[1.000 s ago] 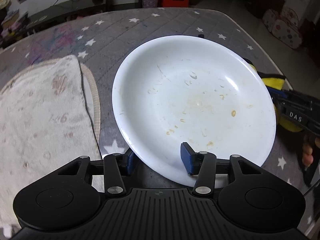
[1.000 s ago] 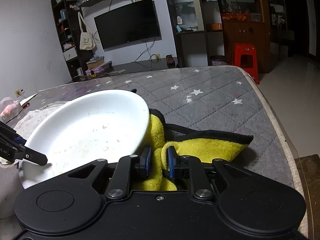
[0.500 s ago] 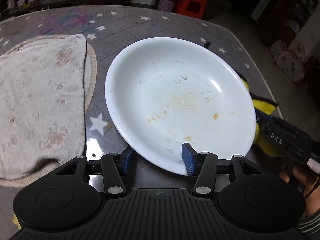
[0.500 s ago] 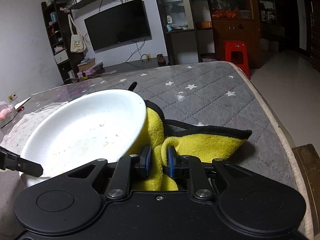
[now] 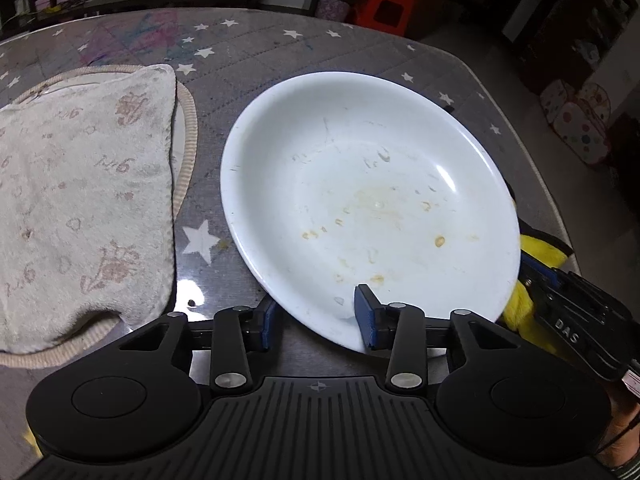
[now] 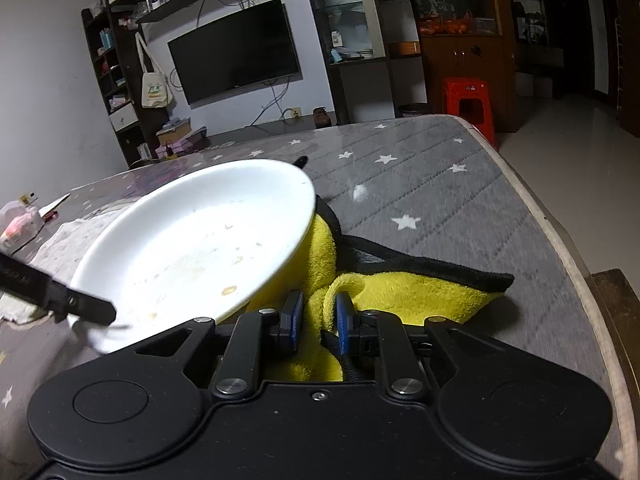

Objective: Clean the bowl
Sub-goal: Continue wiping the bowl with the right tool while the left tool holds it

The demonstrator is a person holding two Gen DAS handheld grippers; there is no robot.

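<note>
Bowl: the white bowl (image 5: 372, 208) sits on the grey star-print table cover (image 5: 248, 60). It is wide and shallow. Its right side rests up on the yellow cloth, so it tilts.
Dirt in bowl: small brown and yellow food spots (image 5: 439, 241) lie near the middle and the near side. The rest looks mostly white.
Left gripper: the left gripper (image 5: 316, 312) is at the near rim of the bowl. One blue finger is inside the bowl and the other is outside, under the rim. Its jaws have just been closing with the rim between them. A gap still shows, so the pads do not yet pinch the rim.
Right gripper: the right gripper (image 6: 318, 320) has its jaws close together, clamped on a fold of the yellow cloth (image 6: 408, 292). It is at the right side of the bowl, near its edge.
Yellow cloth: fluffy, with a black edge. It lies on the table cover, partly under the bowl's right side.
Towel: a pale towel (image 5: 80, 196) with faded pink marks lies flat to the left of the bowl, just beside it and not touching.
Far away: a black TV (image 6: 234, 50) hangs on the wall and a red stool (image 6: 468, 100) stands past the table.
</note>
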